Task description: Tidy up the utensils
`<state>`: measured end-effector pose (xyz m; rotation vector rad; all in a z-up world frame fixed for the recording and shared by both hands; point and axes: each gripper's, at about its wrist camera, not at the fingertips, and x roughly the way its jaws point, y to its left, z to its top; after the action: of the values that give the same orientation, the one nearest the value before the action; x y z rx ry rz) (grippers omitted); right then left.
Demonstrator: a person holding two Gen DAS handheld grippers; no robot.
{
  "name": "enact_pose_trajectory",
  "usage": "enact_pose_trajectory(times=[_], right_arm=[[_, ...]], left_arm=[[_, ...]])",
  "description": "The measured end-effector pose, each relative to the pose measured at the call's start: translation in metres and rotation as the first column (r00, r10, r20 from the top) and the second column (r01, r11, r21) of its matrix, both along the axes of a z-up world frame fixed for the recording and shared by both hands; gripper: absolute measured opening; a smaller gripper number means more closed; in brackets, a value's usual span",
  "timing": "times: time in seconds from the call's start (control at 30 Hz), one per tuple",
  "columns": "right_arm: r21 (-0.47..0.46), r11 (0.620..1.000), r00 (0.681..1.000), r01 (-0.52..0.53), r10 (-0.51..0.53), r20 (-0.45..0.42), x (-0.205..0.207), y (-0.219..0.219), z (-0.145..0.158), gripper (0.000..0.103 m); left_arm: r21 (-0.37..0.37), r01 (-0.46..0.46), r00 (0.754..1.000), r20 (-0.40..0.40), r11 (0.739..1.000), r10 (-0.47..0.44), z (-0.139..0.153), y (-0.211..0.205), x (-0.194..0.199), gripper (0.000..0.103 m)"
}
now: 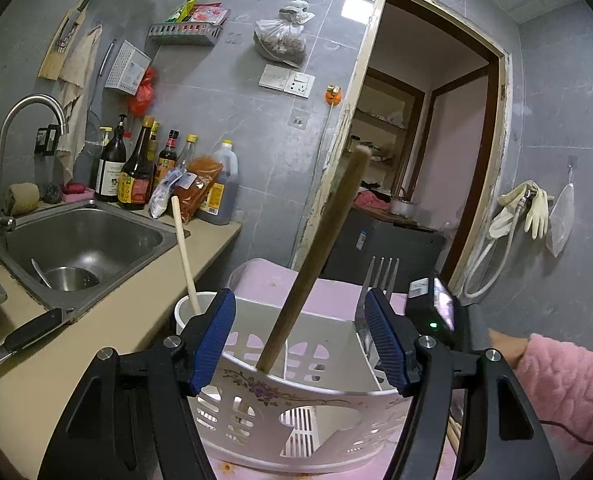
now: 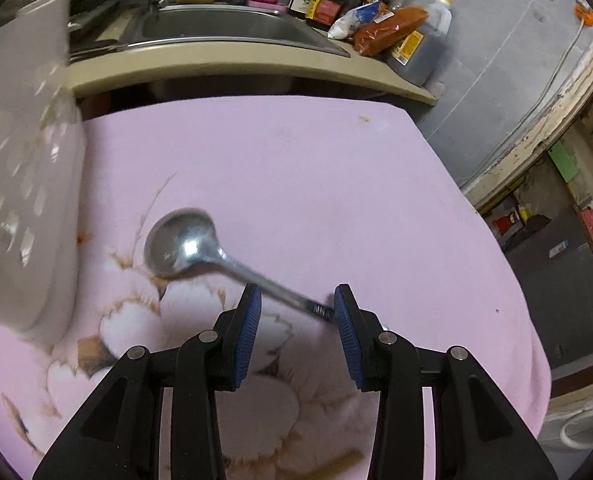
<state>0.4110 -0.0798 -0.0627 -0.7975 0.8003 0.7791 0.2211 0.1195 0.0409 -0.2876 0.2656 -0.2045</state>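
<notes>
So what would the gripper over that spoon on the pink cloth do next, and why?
Probably close on the handle. The right gripper hangs over the metal spoon lying on the pink cloth, its pads apart with the handle running between them. The white utensil basket stands nearby, ready to receive it.

Wooden handle [image 1: 316,256] stands in the caddy [image 1: 296,364]; fork [image 1: 380,276] seemingly at its right.

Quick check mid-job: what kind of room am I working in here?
A home kitchen, most likely: a steel sink with a faucet, sauce bottles on the counter, and a white utensil caddy on a pink-covered table.
</notes>
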Motion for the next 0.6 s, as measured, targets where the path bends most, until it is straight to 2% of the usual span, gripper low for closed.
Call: enact_pose_trajectory(times=[0.13, 0.37, 0.5, 0.6], right_arm=[[0.02, 1.0, 1.0, 0.022, -0.022, -0.008, 0.002, 0.003, 0.001, 0.02], [0.045, 0.981, 0.982, 0.189, -0.188, -0.024, -0.005, 0.003, 0.005, 0.017], [0.02, 0.946, 0.944, 0.323, -0.321, -0.083, -0.009, -0.014, 0.01, 0.016], [0.003, 0.93, 0.918, 0.369, -0.364, -0.156, -0.018, -0.034, 0.013, 0.016]], left_arm=[[-0.004, 0.006, 1.0, 0.011, 1.0, -0.006, 0.003, 0.0, -0.002, 0.061], [-0.023, 0.012, 1.0, 0.021, 1.0, -0.011, 0.005, -0.003, -0.007, 0.061], [-0.039, 0.017, 1.0, 0.011, 0.999, -0.016, 0.004, -0.003, -0.01, 0.061], [-0.047, 0.019, 1.0, 0.004, 0.999, -0.018, 0.003, -0.003, -0.013, 0.061]])
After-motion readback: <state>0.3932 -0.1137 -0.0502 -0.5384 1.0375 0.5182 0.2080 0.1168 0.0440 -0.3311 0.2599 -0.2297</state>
